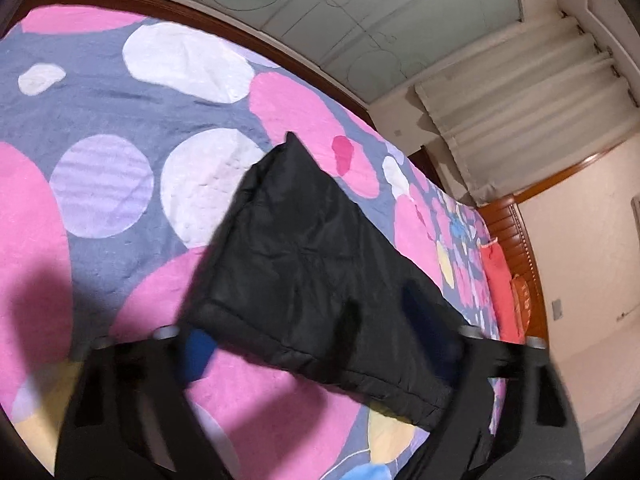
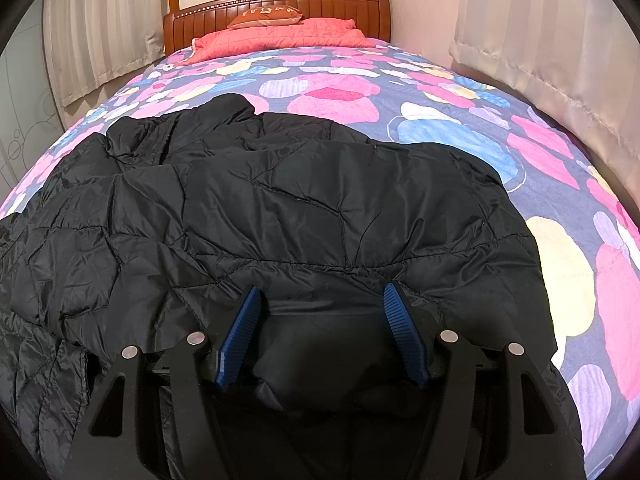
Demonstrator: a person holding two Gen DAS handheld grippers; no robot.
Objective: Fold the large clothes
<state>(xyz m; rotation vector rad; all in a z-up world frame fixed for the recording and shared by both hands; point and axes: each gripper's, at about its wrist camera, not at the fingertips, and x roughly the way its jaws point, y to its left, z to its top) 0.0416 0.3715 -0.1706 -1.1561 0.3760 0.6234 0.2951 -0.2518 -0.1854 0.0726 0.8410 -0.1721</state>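
A large black quilted jacket (image 2: pixel 280 216) lies spread on the bed. My right gripper (image 2: pixel 322 312) is open, its blue pads (image 2: pixel 240 332) standing either side of a fold of the jacket's near edge without closing on it. In the left wrist view a sleeve or flap of the jacket (image 1: pixel 304 264) stretches across the bedspread. My left gripper (image 1: pixel 320 340) is open and blurred; the fabric lies between and over its fingers, and its blue pad (image 1: pixel 196 352) shows at left.
The bed carries a bedspread (image 2: pixel 460 128) with pink, white and blue blobs. A red pillow (image 2: pixel 280 34) and wooden headboard (image 2: pixel 276 6) are at the far end. Curtains (image 2: pixel 540 40) hang on both sides. A glass wardrobe door (image 1: pixel 320 4) stands beside the bed.
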